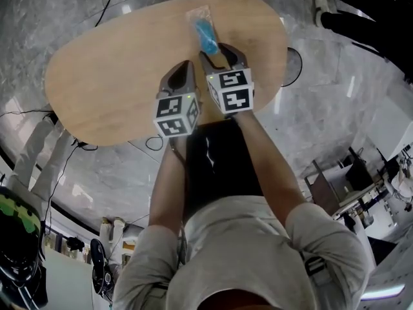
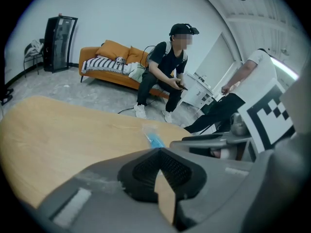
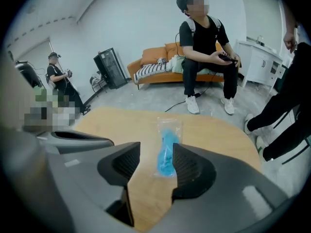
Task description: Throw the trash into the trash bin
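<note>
The trash is a clear plastic packet with blue contents [image 1: 205,31] [image 2: 155,139] [image 3: 166,152], and it lies flat on the far part of the oval wooden table [image 1: 110,76]. My right gripper [image 1: 221,55] [image 3: 156,149] is open just above the table. Its jaws stand either side of the packet's near end and do not touch it. My left gripper [image 1: 184,68] [image 2: 159,153] hangs beside it on the left, shut and empty, a little short of the packet. I see no trash bin that I can tell as one.
One person sits on an orange sofa [image 3: 160,62] past the table's far side, feet close to its edge. Another stands at the right [image 2: 252,81]. A dark round thing [image 1: 293,66] shows on the floor by the table's right edge. Cables [image 1: 151,141] lie on the marble floor.
</note>
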`<state>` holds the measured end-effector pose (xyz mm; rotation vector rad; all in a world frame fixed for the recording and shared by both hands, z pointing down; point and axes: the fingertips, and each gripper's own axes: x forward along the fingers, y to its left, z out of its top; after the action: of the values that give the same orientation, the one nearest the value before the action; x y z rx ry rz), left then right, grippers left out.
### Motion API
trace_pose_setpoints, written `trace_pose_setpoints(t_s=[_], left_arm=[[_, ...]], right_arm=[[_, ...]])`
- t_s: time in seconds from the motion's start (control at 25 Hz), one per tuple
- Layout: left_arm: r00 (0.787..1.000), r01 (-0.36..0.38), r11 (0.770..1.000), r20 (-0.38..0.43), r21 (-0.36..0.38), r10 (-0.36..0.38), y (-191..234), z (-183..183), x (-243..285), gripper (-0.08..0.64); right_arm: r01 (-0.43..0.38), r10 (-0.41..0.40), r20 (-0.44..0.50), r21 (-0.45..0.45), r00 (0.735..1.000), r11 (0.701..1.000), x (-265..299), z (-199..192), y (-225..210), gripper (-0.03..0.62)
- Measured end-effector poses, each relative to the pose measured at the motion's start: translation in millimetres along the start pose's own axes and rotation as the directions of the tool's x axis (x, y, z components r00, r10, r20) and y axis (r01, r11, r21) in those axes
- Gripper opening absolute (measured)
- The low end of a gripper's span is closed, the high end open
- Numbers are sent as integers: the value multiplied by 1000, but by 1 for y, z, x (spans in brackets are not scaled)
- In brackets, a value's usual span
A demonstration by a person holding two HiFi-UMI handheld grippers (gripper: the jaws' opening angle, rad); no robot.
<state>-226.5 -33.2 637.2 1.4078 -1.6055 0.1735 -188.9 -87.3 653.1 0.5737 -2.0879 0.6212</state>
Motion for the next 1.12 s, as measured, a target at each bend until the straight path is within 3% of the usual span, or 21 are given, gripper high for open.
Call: trace_pose_setpoints(t_s=[0.32,0.6,0.88,1.12], left_arm=[[999,-25,999,-23,-22,25,17,-9,6,17],[999,-36,999,-37,8,37,20,-12,6,17],[998,-44,999,-43,2,44,15,-17,6,17],[998,-56,998,-34,1,56,9,-20,-1,17]], right_arm=[[28,-26,-125,9,992,1000,35,-24,-18,216],[40,-38,-190,9,981,999,54,-32,-29,202],[63,-62,-208,0,976,998,62,-43,-40,41],[41,-44,-180,-15,983,999,52,-37,-37,21]])
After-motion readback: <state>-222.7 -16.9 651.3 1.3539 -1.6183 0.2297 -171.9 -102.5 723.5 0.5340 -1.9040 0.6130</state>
